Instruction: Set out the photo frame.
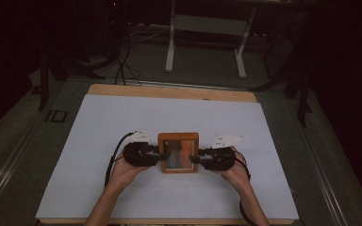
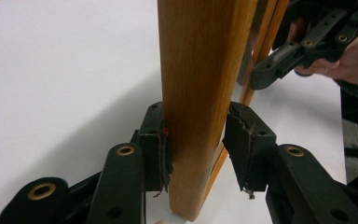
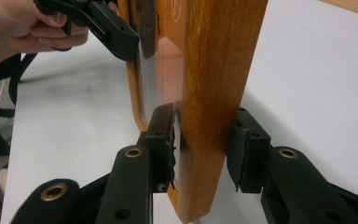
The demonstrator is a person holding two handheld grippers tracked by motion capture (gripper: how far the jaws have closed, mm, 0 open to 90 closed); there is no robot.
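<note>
Square wooden-framed glass picture frame (image 1: pixel 178 152) on white counter (image 1: pixel 99 141), no writing legible. Left gripper (image 1: pixel 154 154) fingers spread loosely around left rail; right gripper (image 1: pixel 195 157) fingers pinching right rail.

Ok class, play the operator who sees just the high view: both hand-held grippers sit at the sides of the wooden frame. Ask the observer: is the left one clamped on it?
Observer: No. In the left gripper view the left hand-held gripper straddles the wooden frame. One pad touches the wood, and the other pad stands off with a gap.
Operator: And the right one?
Observer: In the right gripper view the right hand-held gripper has both pads against the frame's opposite edge, so it looks clamped.
Operator: Which faces does it press?
Observer: Its near pad lies on the glass side and its far pad on the back side.
</note>
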